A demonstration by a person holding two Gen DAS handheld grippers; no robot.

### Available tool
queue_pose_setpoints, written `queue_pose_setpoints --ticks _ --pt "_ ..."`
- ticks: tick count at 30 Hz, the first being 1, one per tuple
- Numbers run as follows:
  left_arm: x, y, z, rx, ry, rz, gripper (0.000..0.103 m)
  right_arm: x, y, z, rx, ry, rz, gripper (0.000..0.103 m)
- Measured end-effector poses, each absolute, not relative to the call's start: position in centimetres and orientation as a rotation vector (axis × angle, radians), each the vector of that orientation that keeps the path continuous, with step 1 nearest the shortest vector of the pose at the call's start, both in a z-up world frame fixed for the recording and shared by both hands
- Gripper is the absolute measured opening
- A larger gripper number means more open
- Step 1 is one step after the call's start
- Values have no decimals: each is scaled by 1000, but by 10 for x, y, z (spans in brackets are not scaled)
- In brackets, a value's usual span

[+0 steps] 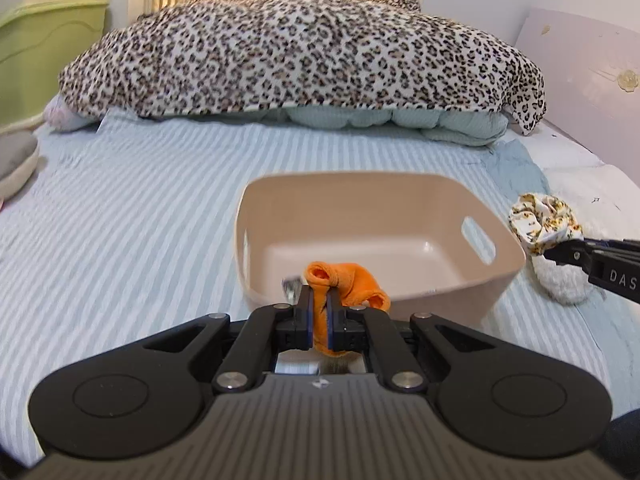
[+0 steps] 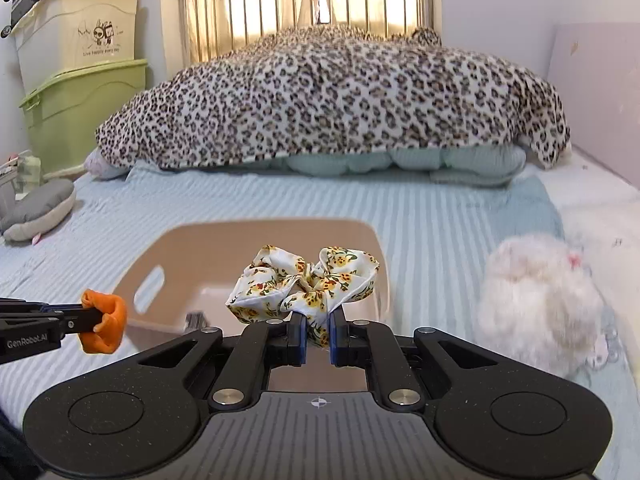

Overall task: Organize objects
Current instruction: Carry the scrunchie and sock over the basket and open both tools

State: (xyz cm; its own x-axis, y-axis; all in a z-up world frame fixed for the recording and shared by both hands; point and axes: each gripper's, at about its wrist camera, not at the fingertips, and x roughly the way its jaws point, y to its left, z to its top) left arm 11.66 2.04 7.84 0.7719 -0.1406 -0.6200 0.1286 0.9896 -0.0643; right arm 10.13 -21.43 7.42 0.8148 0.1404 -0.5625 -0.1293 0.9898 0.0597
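Note:
A beige plastic basket [image 1: 460,200] with handle slots sits on the striped bed; it also shows in the right wrist view [image 2: 176,248]. My left gripper [image 1: 319,304] is shut on an orange scrunchie [image 1: 348,280] at the basket's near rim; the scrunchie shows at the left of the right wrist view [image 2: 106,320]. My right gripper [image 2: 318,320] is shut on a floral scrunchie [image 2: 308,284] just before the basket's near side; it shows at the basket's right in the left wrist view [image 1: 544,220]. A small dark object [image 2: 196,318] lies in the basket.
A white fluffy item [image 2: 536,304] lies on the bed right of the basket. A leopard-print blanket [image 1: 304,52] is heaped at the far end. A grey plush [image 2: 40,212] lies at the left edge. Green and white storage bins [image 2: 80,80] stand beyond the bed.

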Motion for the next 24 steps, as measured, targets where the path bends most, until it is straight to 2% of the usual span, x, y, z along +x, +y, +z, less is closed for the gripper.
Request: queue_pose_setpoints --ticks 9,24 --pt "176 -6 63 25 675 -116 7 157 -202 67 6 604 138 10" --pt "235 -17 -7 97 885 -18 8 216 -187 4 -97 825 148 13"
